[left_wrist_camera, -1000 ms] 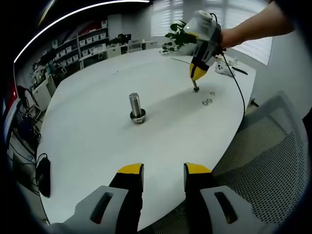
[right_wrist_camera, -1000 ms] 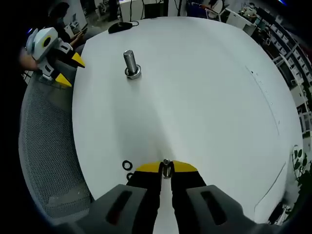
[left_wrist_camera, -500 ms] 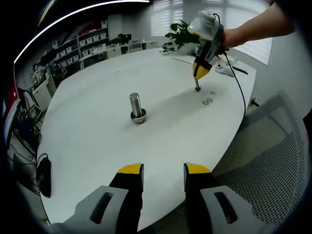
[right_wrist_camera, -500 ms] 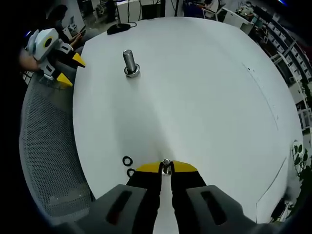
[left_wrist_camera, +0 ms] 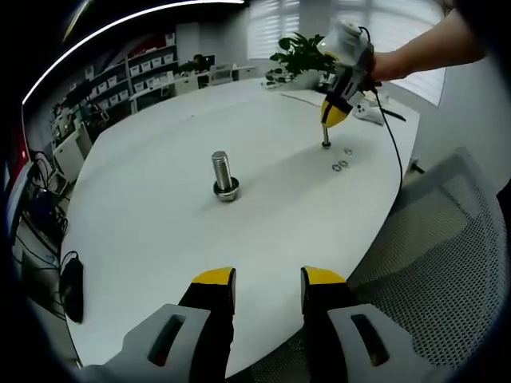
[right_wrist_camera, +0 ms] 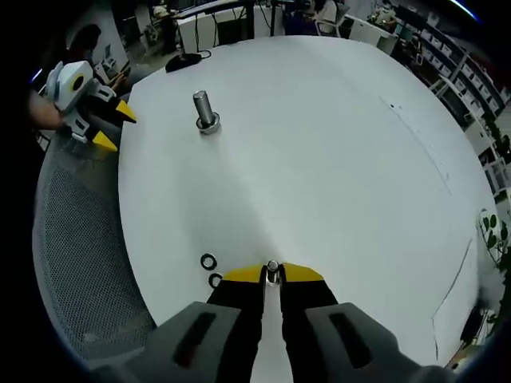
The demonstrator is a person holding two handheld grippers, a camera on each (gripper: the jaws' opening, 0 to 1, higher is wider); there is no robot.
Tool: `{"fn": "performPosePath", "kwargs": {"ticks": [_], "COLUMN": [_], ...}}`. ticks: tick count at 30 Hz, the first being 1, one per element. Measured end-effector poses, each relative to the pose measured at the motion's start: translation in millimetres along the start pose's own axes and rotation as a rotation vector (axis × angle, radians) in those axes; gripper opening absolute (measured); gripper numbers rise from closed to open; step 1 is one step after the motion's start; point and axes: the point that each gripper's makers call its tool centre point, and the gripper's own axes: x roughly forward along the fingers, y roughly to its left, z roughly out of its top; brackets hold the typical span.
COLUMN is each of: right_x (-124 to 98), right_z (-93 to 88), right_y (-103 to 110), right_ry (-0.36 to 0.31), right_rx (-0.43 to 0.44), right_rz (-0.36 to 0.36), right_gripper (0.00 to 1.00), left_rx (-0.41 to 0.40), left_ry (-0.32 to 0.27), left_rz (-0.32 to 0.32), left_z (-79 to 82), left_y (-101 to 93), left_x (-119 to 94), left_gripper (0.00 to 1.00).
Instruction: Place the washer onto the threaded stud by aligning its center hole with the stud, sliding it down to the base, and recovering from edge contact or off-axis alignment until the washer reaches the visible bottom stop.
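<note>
A big white table [left_wrist_camera: 160, 231] holds a shiny threaded stud [left_wrist_camera: 223, 174] that stands straight up near the middle. In the right gripper view the stud [right_wrist_camera: 204, 110] is far across the table from the right gripper [right_wrist_camera: 272, 274].

The right gripper has its yellow-tipped jaws pressed together on a small silver washer [right_wrist_camera: 272, 268], which it holds on edge between the tips. In the left gripper view, the right gripper [left_wrist_camera: 326, 142] hangs above the far side of the table, held by a person's hand [left_wrist_camera: 382, 64], with the washer [left_wrist_camera: 326, 144] at its tip, well apart from the stud.

Two more little rings [right_wrist_camera: 211, 270] lie flat on the table just beside the right gripper's jaws.

The left gripper [left_wrist_camera: 267, 279] is at the near edge of the table with its jaws apart and nothing between them. A gray mesh chair [left_wrist_camera: 447, 263] is beside the table.
</note>
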Motion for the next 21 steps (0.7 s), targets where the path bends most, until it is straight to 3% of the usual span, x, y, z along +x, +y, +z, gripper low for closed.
{"fn": "performPosePath", "kwargs": {"ticks": [21], "right_x": [2.3], "right_z": [7.8], "right_y": [2.5], "right_ry": [-0.005], "right_rx": [-0.001], "right_rz": [0.009], "right_gripper": [0.09], "left_rx": [0.0], "left_ry": [0.005], "left_rz": [0.002], "left_z": [-1.0], "left_y": [0.5], "left_x": [-0.3], "left_gripper": [0.31]}}
